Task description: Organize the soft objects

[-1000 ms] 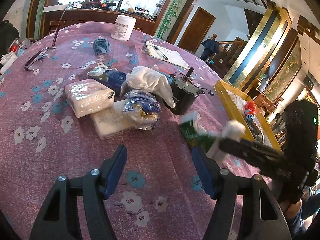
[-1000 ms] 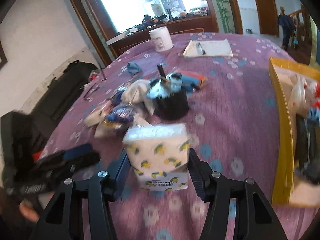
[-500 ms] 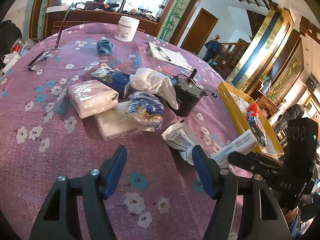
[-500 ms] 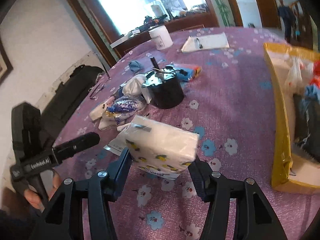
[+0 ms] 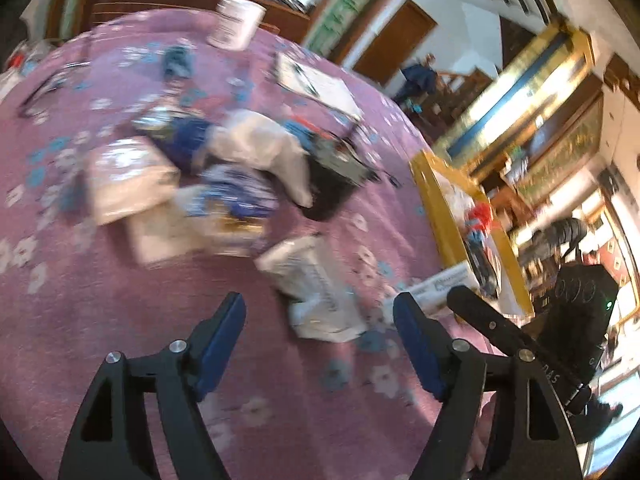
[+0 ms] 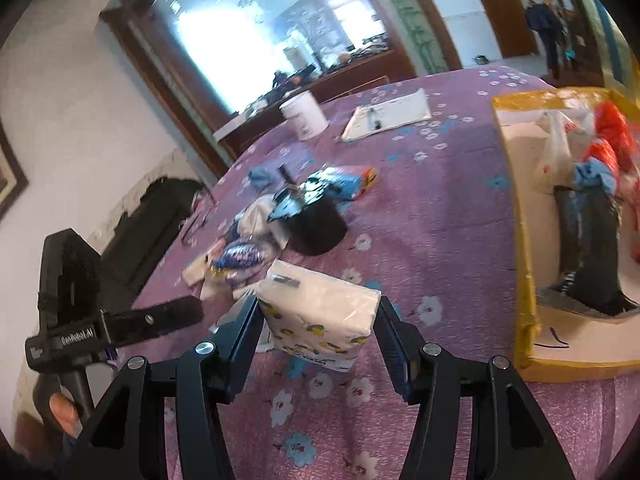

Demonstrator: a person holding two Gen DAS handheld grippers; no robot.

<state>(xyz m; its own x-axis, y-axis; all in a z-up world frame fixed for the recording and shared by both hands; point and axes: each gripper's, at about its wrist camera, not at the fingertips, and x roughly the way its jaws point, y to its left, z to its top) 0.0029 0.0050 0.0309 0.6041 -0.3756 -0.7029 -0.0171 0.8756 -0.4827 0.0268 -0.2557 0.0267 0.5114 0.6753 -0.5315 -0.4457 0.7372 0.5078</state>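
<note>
walls: white wall (image 6: pixel 80 92) showing at left | window (image 6: pixel 256 36): glowing bright behind a wooden sideboard (image 6: pixel 352 76) | door (image 6: pixel 500 8): brown, standing at back | table covering: purple floral cloth (image 6: pixel 440 208) lying across

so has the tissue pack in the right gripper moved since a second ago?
Yes. The tissue pack, clamped in the right gripper, has moved toward the yellow box.

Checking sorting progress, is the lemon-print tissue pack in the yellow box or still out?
Out. The tissue pack is clamped in the right hand-held gripper above the tablecloth, left of the yellow box.
</note>
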